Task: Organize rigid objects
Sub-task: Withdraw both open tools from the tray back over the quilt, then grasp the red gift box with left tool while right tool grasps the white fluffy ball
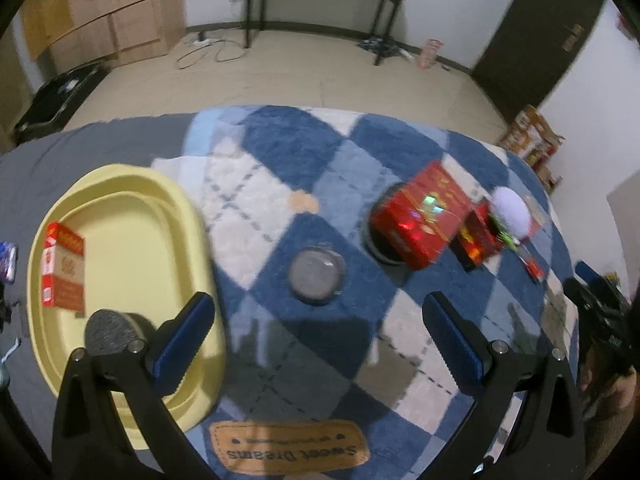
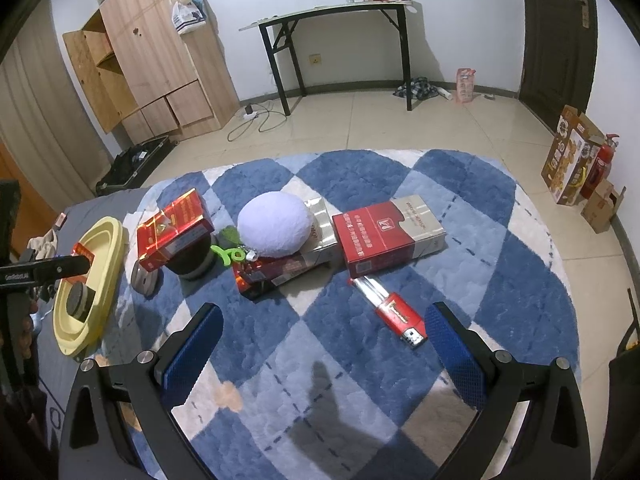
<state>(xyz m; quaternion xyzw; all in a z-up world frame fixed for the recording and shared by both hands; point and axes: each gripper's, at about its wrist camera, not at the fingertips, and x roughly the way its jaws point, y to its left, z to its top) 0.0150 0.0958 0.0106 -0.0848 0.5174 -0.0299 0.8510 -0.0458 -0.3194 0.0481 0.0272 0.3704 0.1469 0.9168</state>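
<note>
- Both our claws, left claw point(image 1: 316, 332) and right claw point(image 2: 324, 340), hang spread and empty over the rug point(image 2: 500, 240).
- The round tin point(image 1: 316, 276) lies just ahead (yellow tray point(image 1: 192, 216) beside it); we judge its low edge could slip our pads.

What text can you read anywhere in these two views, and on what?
"Sweet Dreams": tan patch on the blue checked rug, upside down in the left wrist view.
"M" logo: big red and silver carton.
Print on the other red boxes and the white lettering on the black arm at the left edge: too blurred.
</note>
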